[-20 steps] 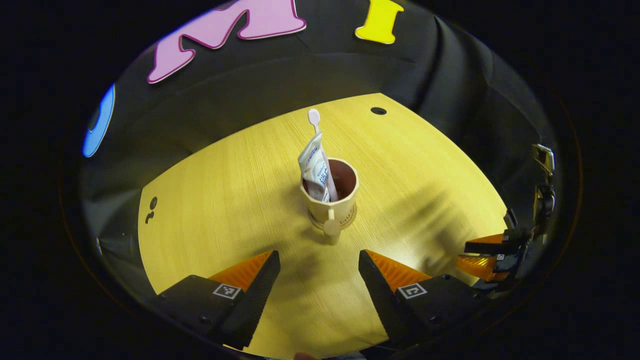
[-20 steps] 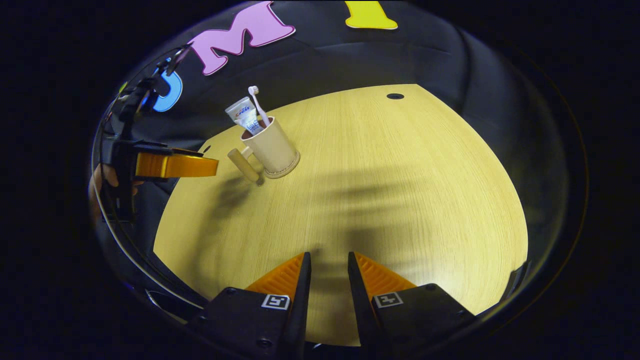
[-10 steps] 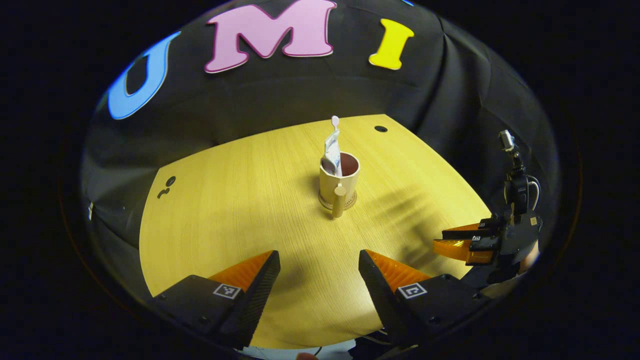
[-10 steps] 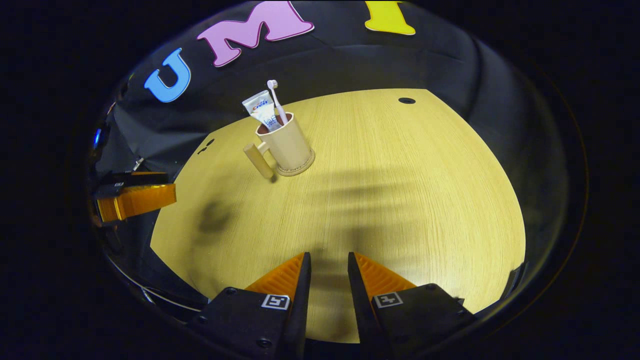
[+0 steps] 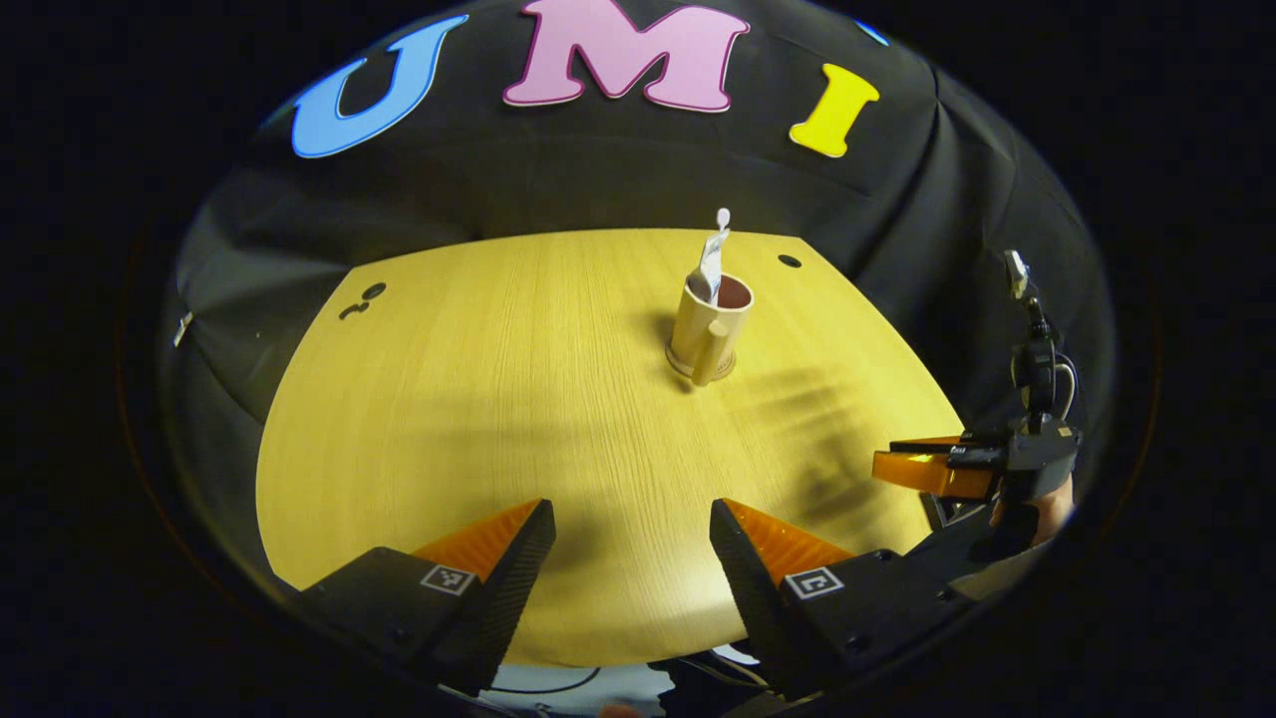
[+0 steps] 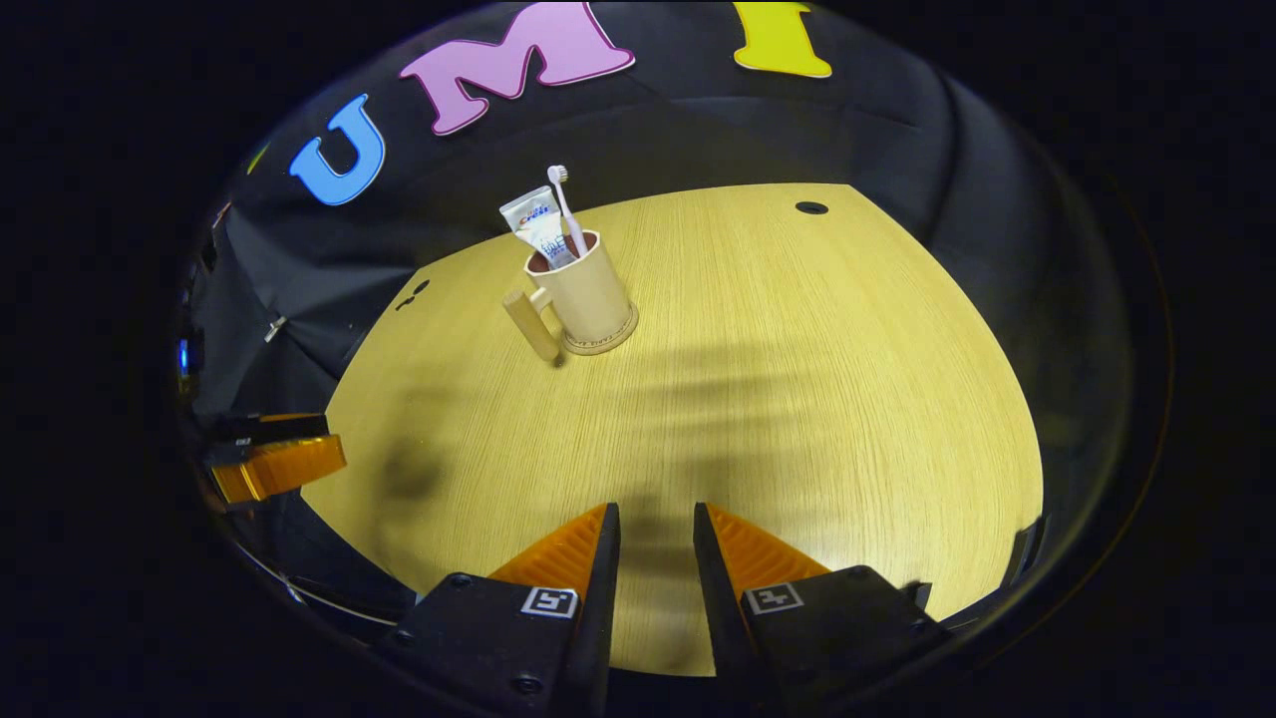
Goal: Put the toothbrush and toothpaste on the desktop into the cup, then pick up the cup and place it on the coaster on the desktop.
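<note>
- The cup stands upright on the round coaster toward the far side of the wooden desktop; in the right gripper view the same cup sits on the coaster at the upper left of the desktop.
- The toothpaste and the toothbrush both stand inside the cup, leaning against each other with their tops poking above the rim (the brush head is the highest point). In the left gripper view the toothpaste and toothbrush appear as a thin pale pair rising from the cup's left rim.
- The cup's handle, a straight pale bar, points toward the near side of the desktop, and its lower end reaches down beside the coaster.
- The left gripper hovers above the near edge of the desktop, well apart from the cup, its fingers spread wide with nothing between them.
- The right gripper likewise hangs over the near edge, its fingers drawn close together with only a narrow gap, holding nothing.
- In the left gripper view the right gripper shows off the desktop's right edge, with a hand behind it; in the right gripper view the left gripper shows at the far left, beside the desktop's edge.
</note>
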